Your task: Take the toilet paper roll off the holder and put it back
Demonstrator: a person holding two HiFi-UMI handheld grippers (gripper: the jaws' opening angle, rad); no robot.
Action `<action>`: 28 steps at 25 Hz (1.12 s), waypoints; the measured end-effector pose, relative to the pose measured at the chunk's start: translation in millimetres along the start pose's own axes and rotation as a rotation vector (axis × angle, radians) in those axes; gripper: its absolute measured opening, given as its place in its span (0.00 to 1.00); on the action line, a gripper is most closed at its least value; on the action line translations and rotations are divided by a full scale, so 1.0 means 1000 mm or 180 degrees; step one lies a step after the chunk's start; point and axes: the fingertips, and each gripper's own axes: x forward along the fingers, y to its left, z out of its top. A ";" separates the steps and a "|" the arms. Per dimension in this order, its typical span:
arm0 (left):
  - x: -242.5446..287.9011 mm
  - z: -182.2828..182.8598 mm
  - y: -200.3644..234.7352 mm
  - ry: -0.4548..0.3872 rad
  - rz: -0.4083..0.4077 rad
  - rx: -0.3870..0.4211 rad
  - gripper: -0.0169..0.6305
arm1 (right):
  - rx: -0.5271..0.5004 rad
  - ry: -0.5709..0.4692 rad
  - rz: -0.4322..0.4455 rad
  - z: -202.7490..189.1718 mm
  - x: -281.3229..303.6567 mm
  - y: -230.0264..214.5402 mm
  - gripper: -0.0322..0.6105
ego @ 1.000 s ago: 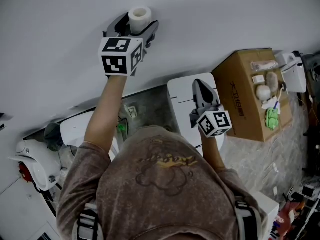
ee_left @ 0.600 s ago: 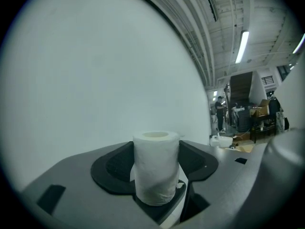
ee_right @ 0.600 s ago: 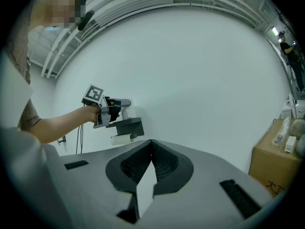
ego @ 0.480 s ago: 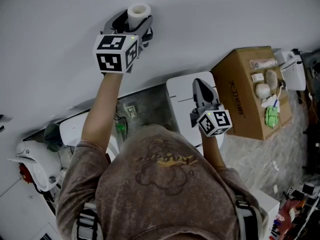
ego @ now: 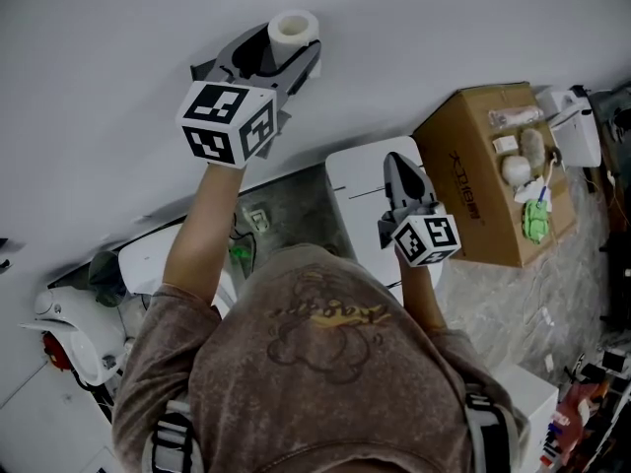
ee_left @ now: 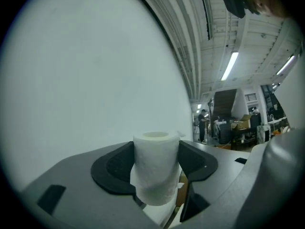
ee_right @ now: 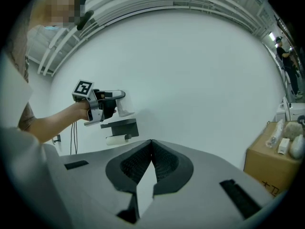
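Head view: the left claw point(ego: 286, 49) is raised close to the white wall point(ego: 118, 37). The toilet paper roll point(ego: 293, 30) stands on end between its jaws, poking out past their tips. The right claw point(ego: 396, 166) is held lower and well apart from it, tips together, over a white flat surface point(ego: 350, 190). An open cardboard box point(ego: 473, 185) of small items lies off to its right.

Left gripper view: the two black pads press on opposite sides of the roll, pinching it upright. The paper's hollow top end rises just above the pads, with the bare wall behind it.

Right gripper view: the jaws are pressed together with nothing between them. Beyond the tips, up and to the left, a black holder point(ee_right: 120, 127) is fixed to the wall with a white cylinder point(ee_right: 116, 140) under it. The left claw hangs just above that holder.
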 end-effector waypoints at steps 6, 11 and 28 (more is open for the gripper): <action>-0.005 -0.019 -0.032 0.0046 -0.0264 -0.0162 0.48 | -0.0001 -0.0015 -0.0105 0.002 -0.008 -0.008 0.05; -0.013 -0.042 -0.049 0.0054 -0.0388 -0.0308 0.48 | 0.0002 -0.0016 -0.0144 0.001 -0.011 -0.009 0.05; -0.039 -0.117 -0.078 0.0296 -0.0461 -0.0426 0.48 | 0.0002 0.0015 -0.0124 -0.002 -0.007 -0.005 0.05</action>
